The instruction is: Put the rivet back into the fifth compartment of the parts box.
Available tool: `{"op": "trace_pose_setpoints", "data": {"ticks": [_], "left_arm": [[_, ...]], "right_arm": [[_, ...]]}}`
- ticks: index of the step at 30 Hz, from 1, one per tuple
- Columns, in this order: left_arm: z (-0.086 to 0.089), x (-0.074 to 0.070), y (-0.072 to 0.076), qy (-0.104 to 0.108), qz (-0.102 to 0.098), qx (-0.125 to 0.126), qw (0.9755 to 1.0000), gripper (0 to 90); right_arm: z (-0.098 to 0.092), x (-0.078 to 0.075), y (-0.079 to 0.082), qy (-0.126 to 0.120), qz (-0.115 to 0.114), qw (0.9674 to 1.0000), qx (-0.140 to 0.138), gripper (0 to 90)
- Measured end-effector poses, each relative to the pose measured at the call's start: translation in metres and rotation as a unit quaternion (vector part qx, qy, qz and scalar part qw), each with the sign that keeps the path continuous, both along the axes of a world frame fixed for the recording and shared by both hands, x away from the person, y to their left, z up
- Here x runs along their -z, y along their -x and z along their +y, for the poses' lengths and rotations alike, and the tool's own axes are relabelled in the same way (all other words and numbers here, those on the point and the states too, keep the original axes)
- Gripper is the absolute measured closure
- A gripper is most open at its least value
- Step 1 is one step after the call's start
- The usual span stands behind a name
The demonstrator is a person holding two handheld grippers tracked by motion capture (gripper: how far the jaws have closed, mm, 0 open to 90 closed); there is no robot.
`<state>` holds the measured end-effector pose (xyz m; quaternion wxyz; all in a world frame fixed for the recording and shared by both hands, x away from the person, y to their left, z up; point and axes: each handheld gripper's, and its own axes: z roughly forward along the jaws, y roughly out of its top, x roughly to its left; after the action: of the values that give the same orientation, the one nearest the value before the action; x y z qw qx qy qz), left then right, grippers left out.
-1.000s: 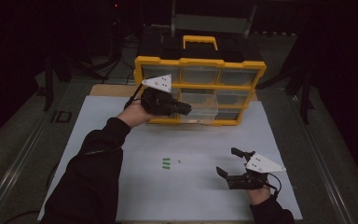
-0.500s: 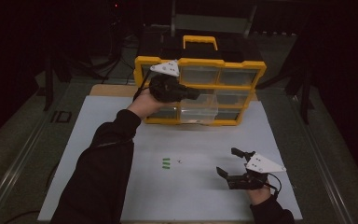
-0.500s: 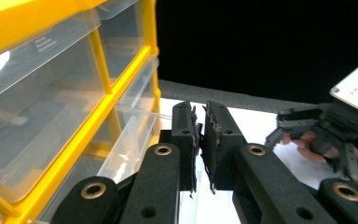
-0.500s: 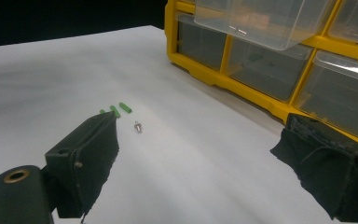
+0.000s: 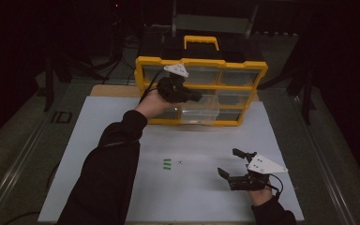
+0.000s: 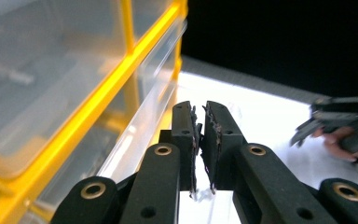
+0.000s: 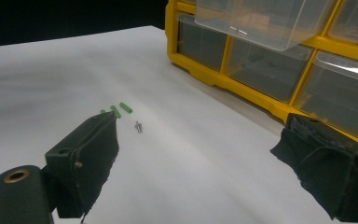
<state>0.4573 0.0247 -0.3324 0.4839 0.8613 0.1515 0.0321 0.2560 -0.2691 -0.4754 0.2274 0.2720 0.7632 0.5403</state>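
Right gripper [image 5: 229,164]: nearest the person, low over the white table sheet [image 5: 98,140] at its near right; its two black jaws stand wide apart with nothing between them.
Green pegs [image 5: 167,163]: three small green plastic pieces lying side by side on the sheet, left of the right gripper and well apart from it; in the right gripper view they lie [image 7: 116,110] just beyond the left jaw.
Small metal piece [image 7: 139,126]: a tiny grey bit on the sheet just beside the pegs.
Left sleeve [image 5: 112,173]: a dark sleeve reaching forward across the left of the sheet, covering part of it.
Left gripper [image 5: 196,96]: at the front of the organizer, jaws pressed almost together with only a thin slit between the pads [image 6: 200,140]; nothing is seen pinched.
Clear drawer [image 5: 199,109]: a transparent plastic drawer pulled partly out of the middle row, its front edge just beside the left gripper's tips; I cannot tell whether they touch.
Yellow organizer [image 5: 243,65]: a yellow-framed box of clear drawers with a yellow handle on top, standing at the far edge of the sheet.
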Motion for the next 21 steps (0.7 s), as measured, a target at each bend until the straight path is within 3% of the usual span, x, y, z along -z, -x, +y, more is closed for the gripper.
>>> {"op": "trace_pose_setpoints", "data": {"ticks": [5, 9, 12, 19, 21], "left_arm": [[-0.003, 0.005, -0.003, -0.011, 0.008, -0.01, 0.9999, 81.3], [-0.003, 0.006, -0.002, -0.008, 0.009, -0.005, 0.9999, 80.2], [-0.002, 0.005, -0.001, 0.005, 0.012, 0.0, 0.9999, 64.8], [-0.001, 0.0, 0.007, 0.003, 0.01, 0.003, 0.9999, 19.3], [0.0, 0.0, 0.01, -0.001, 0.008, 0.008, 0.9999, 10.3]], "right_arm": [[-0.001, 0.0, 0.0, -0.001, 0.002, 1.0, 0.001, 11.3], [-0.001, 0.0, 0.0, -0.001, 0.002, 1.0, 0.0, 11.3], [-0.001, 0.001, 0.0, -0.001, 0.002, 1.0, 0.001, 11.3], [-0.001, 0.0, 0.0, 0.0, 0.001, 1.0, 0.001, 11.3], [-0.001, 0.0, 0.0, 0.0, 0.001, 1.0, 0.001, 11.3]]}}
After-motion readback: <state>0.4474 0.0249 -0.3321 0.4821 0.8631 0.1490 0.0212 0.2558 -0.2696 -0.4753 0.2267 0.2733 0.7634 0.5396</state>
